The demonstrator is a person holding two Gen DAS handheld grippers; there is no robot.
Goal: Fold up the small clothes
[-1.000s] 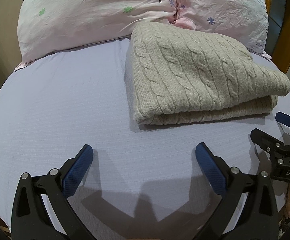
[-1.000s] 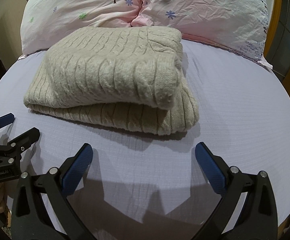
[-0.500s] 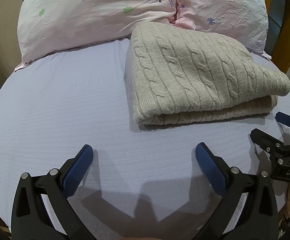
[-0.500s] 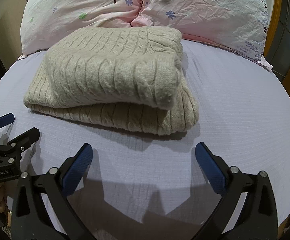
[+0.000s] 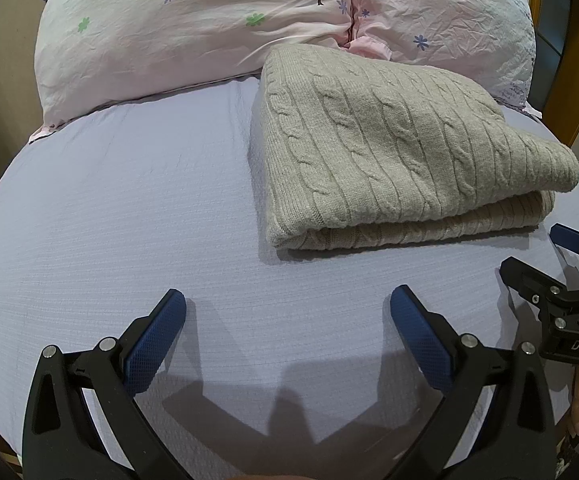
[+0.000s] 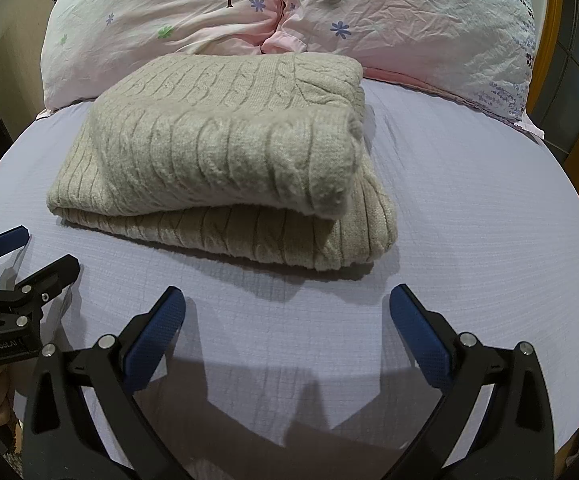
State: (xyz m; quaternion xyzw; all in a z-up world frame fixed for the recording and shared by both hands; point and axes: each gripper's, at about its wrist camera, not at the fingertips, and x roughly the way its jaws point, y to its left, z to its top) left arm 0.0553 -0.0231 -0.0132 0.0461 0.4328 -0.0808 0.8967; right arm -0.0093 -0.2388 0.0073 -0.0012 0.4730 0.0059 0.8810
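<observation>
Beige cable-knit sweater (image 5: 389,152) lies folded on the lavender bedsheet (image 5: 121,208), doubled over so the top layer sits on a lower layer that sticks out a little along the near edge; in the right wrist view the sweater (image 6: 225,160) shows a rolled fold edge facing the camera, with the lower layer poking out at the near right corner. Far edge of the sweater sits right against the pink floral pillows (image 5: 217,20), touching or nearly so, can't tell which. Two pillows side by side at the head of the bed, tree print on the left one, seam between them just behind the sweater. Left gripper (image 5: 287,308) hovers low over bare sheet, near the sweater's front-left corner but apart from it, jaws spread wide, nothing between the blue pads (image 5: 153,340). Right gripper (image 6: 287,308) same deal: jaws wide apart, empty, over bare sheet just in front of the sweater, not touching it. Each gripper shows at the edge of the other's view: right gripper (image 5: 529,256) at the right edge, left gripper (image 6: 49,250) at the left edge, both with fingers apart. Both cast shadows on the sheet below them. Wooden frame (image 5: 577,72) visible at far right behind the pillows.
</observation>
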